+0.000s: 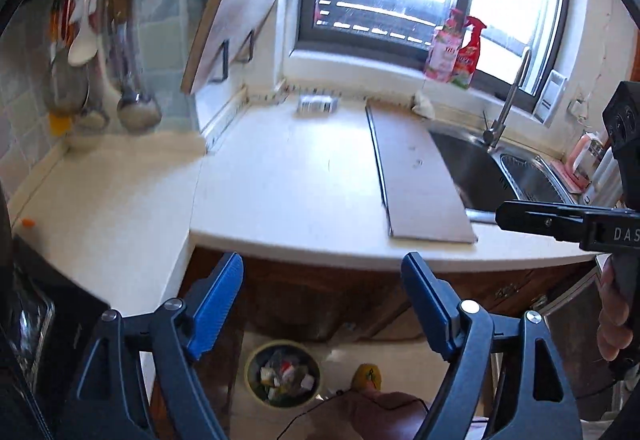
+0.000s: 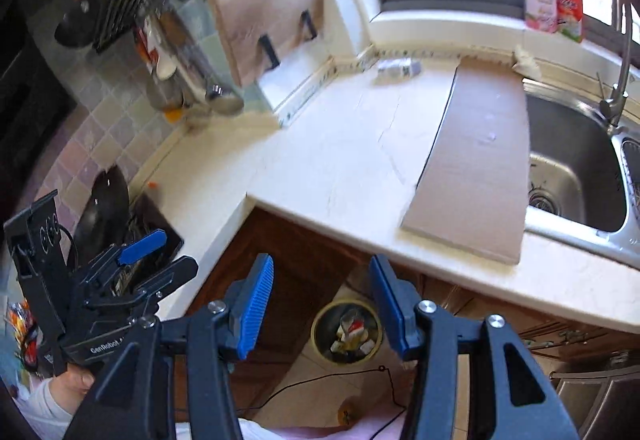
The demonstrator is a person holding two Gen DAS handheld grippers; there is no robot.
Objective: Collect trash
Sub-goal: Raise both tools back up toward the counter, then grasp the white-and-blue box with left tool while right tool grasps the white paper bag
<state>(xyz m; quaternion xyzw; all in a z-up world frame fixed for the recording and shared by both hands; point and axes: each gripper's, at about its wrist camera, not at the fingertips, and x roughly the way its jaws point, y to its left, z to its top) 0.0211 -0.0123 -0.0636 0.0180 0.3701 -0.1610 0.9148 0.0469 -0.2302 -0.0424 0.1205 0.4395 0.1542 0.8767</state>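
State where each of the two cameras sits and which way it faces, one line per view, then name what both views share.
Left wrist: sits on the left gripper, above the counter edge, facing the window; open blue fingers, the right gripper and a hand show.
Right wrist: sits on the right gripper, looking down across the counter toward the sink; open fingers, the left gripper and its hand show.
Shared: the cardboard sheet beside the sink, the small packet at the wall, the full trash bin on the floor, the window-sill bottles.
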